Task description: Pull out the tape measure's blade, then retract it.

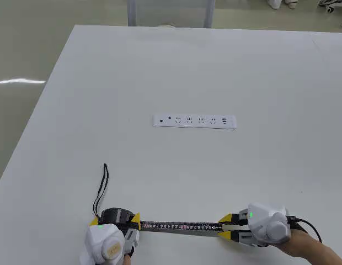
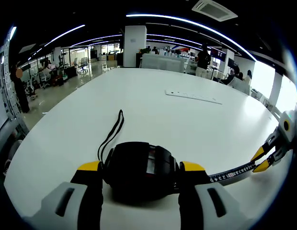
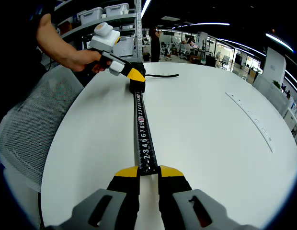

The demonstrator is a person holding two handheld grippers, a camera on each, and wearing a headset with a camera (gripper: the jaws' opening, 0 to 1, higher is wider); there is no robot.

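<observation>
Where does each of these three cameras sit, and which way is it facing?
Head view: headset, facing down on left tool, right tool, a forearm.
Left gripper view: on left tool, facing along jaws clamping the tape measure.
Right gripper view: on right tool, facing up the blade toward a hand.
All share the blade.

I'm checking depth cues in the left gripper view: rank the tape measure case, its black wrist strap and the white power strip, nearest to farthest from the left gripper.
1. the tape measure case, clamped in the left gripper.
2. the black wrist strap, on the table just beyond the case, slightly left.
3. the white power strip, far across the table, to the right.
</observation>
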